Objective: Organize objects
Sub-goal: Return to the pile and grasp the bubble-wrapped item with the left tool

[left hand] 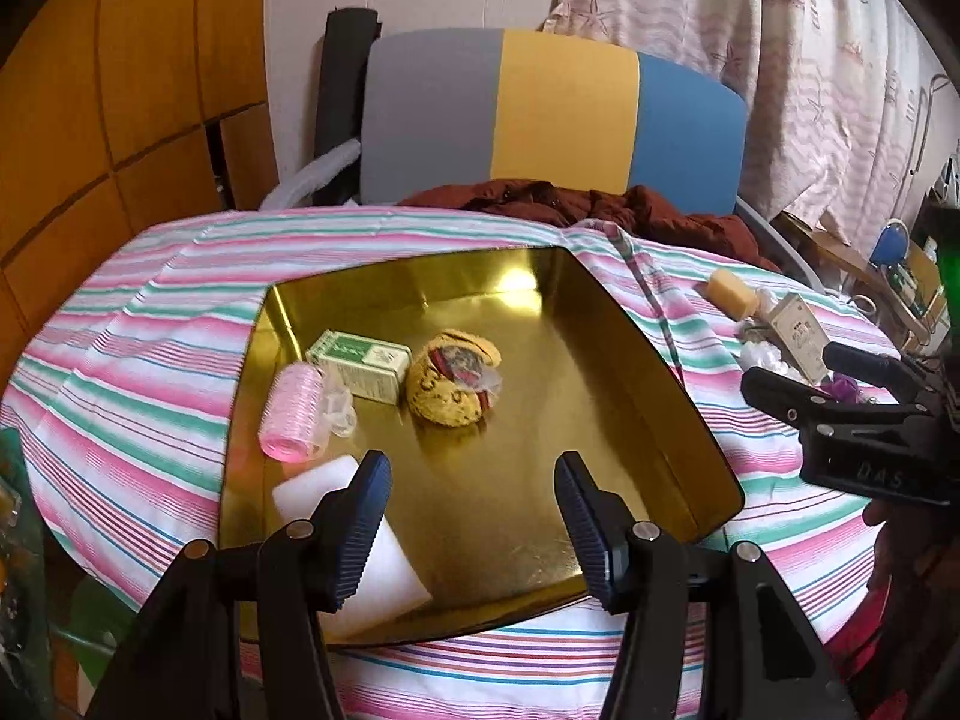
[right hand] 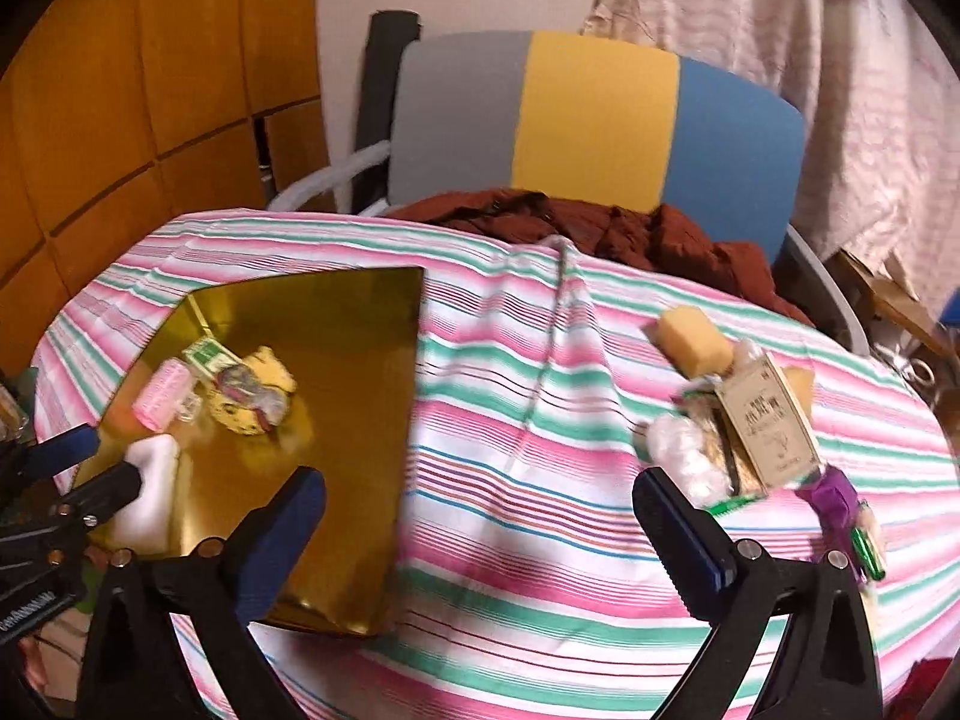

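In the shallow gold metal tray (left hand: 630, 360) on the striped cloth-covered surface (left hand: 150, 324) lie four things already gathered: a pink ribbed cylinder (left hand: 295, 414), a green-and-white carton (left hand: 360, 366), a yellow patterned pouch (left hand: 453, 378) and a white foam block (left hand: 372, 546) at the tray's near edge. The left gripper (left hand: 471, 531) hovers over that near edge with its jaws spread wide and empty, one finger just over the block.

Right of the tray, well apart from it, a loose cluster waits: a yellow sponge block (right hand: 693, 339), a beige printed box (right hand: 774, 426), a crumpled white plastic wad (right hand: 681, 459) and a purple-and-green item (right hand: 846, 510). The right gripper (right hand: 480, 531) hangs between tray and cluster, jaws wide, nothing held.

The cluster looks like the likely trouble. Its pieces touch and overlap, so closing on the box could drag the wad along or knock the purple item towards the surface's right edge. The right-wrist view is blurred, so exact contacts there are uncertain. A careless drop into the tray might also scatter the light cylinder.
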`<move>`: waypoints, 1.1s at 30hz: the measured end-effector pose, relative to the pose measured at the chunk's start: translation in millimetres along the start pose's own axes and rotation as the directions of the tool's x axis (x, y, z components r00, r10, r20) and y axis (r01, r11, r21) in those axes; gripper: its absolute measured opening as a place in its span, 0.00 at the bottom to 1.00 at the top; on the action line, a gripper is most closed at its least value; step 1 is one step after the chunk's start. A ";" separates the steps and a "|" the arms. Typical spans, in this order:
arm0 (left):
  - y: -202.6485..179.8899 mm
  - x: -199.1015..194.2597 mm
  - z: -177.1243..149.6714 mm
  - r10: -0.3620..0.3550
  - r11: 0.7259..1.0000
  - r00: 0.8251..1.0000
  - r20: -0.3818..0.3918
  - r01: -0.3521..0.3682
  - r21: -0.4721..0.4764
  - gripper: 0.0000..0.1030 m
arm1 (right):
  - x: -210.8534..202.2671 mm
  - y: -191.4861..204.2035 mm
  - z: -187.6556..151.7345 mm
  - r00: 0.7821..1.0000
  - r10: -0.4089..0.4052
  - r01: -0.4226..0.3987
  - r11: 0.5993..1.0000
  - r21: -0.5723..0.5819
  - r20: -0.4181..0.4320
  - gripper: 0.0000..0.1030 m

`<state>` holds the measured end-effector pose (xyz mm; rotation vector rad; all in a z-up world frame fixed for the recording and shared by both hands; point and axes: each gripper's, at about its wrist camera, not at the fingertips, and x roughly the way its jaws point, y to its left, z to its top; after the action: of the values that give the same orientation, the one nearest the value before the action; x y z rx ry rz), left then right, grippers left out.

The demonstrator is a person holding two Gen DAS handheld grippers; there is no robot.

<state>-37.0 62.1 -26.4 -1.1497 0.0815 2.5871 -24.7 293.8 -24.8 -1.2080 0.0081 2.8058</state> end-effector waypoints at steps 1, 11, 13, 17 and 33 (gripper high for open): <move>0.2 1.0 -0.1 -0.006 1.000 1.000 -0.004 0.006 -0.004 0.56 | 1.9 -8.0 -0.9 1.000 -0.007 0.007 1.000 0.012 -0.009 1.00; -19.2 -1.0 2.0 -0.104 0.993 0.995 -0.010 0.104 0.048 0.56 | 10.4 -123.9 6.5 0.993 -0.110 0.115 0.980 0.163 -0.041 1.00; -27.0 0.0 4.9 -0.115 0.991 0.993 -0.018 0.116 0.067 0.56 | 13.0 -156.8 8.9 0.990 -0.132 0.138 0.965 0.225 -0.043 1.00; -51.4 1.2 13.8 -0.143 0.981 0.989 -0.024 0.145 0.126 0.62 | 15.3 -222.5 2.3 0.983 -0.184 0.179 0.905 0.387 -0.025 1.00; -197.2 68.8 62.5 -0.326 0.922 0.930 -0.171 0.353 0.162 0.65 | 15.0 -280.1 -21.5 0.999 -0.049 0.044 0.740 0.671 -0.012 1.00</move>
<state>-65.8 278.1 -20.3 -1.1587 0.1427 2.1429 3.5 573.2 -42.2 -0.9756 0.8983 2.3839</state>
